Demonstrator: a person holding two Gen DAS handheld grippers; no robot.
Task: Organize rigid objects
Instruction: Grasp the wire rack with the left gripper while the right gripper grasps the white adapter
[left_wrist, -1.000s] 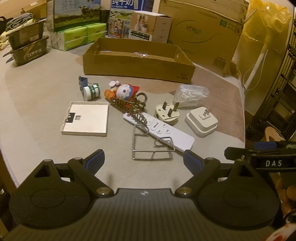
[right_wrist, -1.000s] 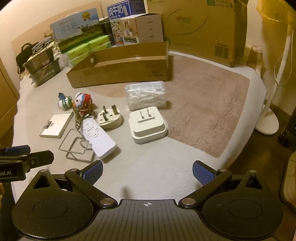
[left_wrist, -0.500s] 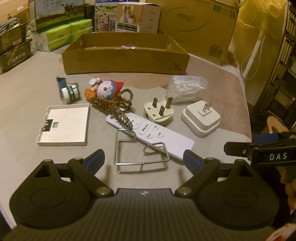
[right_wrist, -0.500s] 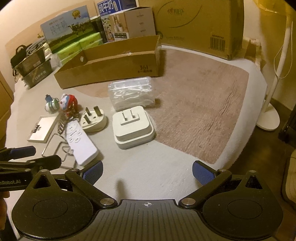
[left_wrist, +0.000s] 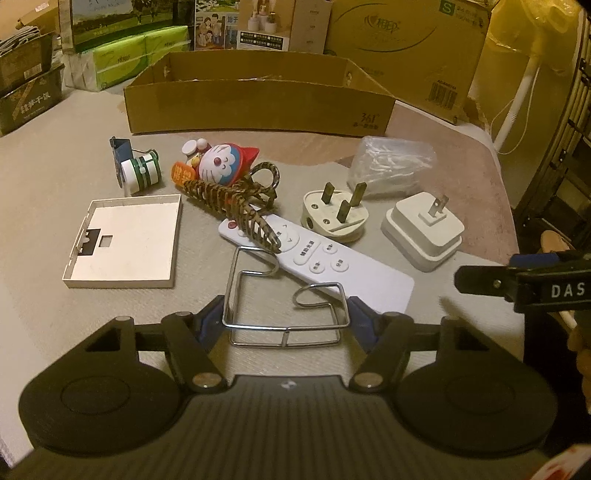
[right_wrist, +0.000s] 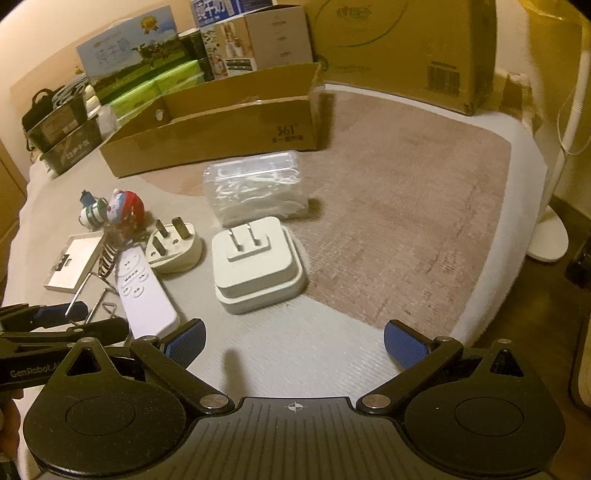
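The left gripper (left_wrist: 285, 325) has come lower and closer to the bed, and its jaws have just been closing in — the blue pads are now flanking the wire rack (left_wrist: 284, 295), one on each side of its near end. The pads are sitting right beside the wire, but whether they are pressing on it yet is hard to tell; the rack is lying flat on the cloth, not lifted. This looks like the start of a pick, with the rack as the first thing to be sorted, probably into the box (left_wrist: 258, 99) standing open at the far side.

The right gripper (right_wrist: 293, 341) has also come nearer the bed; its jaws are standing wide apart with nothing between them, hovering over bare cloth near the adapter (right_wrist: 258, 264).

The rack is thin bent chrome rod, shiny and springy-looking, with two hooks curling up; one hook is resting on the remote (left_wrist: 317, 262), a flat white plastic slab with round buttons. A brown ridged hair claw (left_wrist: 236, 199) is lying across the remote's far end. Beside it are sitting a round toy (left_wrist: 225, 162) in glossy red and white, a small green-and-white roll (left_wrist: 142, 171), a shallow white square tray (left_wrist: 125, 243), a cream three-pin plug (left_wrist: 334, 218) with brass prongs, the blocky white adapter and a clear crinkly bag (left_wrist: 391, 166). The box is plain brown cardboard, low-walled.
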